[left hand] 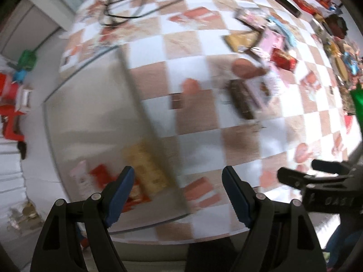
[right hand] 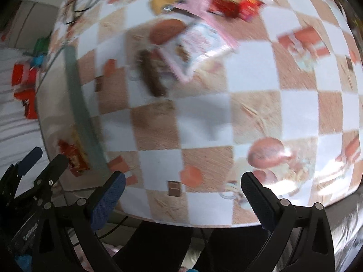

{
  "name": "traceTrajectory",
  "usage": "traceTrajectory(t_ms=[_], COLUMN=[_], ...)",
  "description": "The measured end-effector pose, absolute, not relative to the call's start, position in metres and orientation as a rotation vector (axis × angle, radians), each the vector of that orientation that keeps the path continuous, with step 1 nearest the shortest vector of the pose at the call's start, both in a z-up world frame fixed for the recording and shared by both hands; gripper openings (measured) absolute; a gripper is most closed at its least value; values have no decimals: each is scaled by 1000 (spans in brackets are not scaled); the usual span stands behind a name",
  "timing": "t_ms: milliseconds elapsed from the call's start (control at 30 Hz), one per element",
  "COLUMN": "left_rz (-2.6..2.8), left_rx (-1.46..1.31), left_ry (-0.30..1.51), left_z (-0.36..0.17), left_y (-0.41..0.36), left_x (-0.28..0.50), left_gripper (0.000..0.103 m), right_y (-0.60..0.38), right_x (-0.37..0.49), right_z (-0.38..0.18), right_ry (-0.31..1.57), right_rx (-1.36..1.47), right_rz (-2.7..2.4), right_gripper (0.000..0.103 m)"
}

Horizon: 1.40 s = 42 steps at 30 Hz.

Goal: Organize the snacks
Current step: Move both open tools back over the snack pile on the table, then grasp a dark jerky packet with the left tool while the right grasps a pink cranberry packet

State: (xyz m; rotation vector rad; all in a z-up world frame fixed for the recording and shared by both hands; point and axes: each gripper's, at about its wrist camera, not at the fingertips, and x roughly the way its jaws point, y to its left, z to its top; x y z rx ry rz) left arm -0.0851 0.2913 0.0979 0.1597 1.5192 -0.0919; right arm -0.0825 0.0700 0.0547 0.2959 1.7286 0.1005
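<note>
over the checkered worktop both tongs, left and right, hang apart and empty, and a rushed reach could knock the brown snack bar away.

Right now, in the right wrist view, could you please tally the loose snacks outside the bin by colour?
Dark brown bar: 1
White-and-pink packet: 1
Pink packet: 1
Red packet: 1
Yellow packet: 1
Total: 5, though blur may hide others at the top edge.

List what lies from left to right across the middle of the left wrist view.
Red objects on the floor → clear plastic bin → dark brown wrapped snack bar → red snack packet → green bag at the edge.
</note>
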Motion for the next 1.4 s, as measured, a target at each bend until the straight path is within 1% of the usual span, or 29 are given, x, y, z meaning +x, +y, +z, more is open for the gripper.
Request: traceTrajectory(t_ms=[100, 233, 467, 533, 667, 767, 833, 900, 1167, 1400], left_rz=[-152, -140, -51, -27, 56, 58, 67, 73, 36, 26], left_rx=[82, 52, -66, -45, 96, 47, 35, 31, -4, -11], left_ry=[1557, 1593, 1667, 1669, 1631, 1629, 1634, 1627, 1625, 1622], left_z=[90, 69, 32, 24, 15, 10, 7, 5, 1, -3], left_y=[269, 244, 237, 231, 226, 240, 250, 258, 278, 290], left_x=[-70, -46, -12, -7, -5, -8, -10, -11, -13, -10], left_gripper=[82, 82, 82, 82, 82, 87, 97, 99, 102, 103], right_y=[50, 26, -7, -13, -24, -25, -23, -22, 0, 13], right_x=[-88, -98, -112, -113, -113, -108, -100, -91, -28, 23], right_z=[50, 46, 47, 46, 44, 45, 45, 44, 39, 32], right_ry=[1739, 1753, 1755, 1759, 1769, 1767, 1762, 1761, 1712, 1632], right_rx=[329, 350, 364, 366, 366, 361, 359, 354, 390, 494], right_rz=[56, 10, -30, -35, -33, -22, -15, -16, -45, -149], right_gripper=[103, 103, 103, 103, 103, 103, 103, 103, 103, 103])
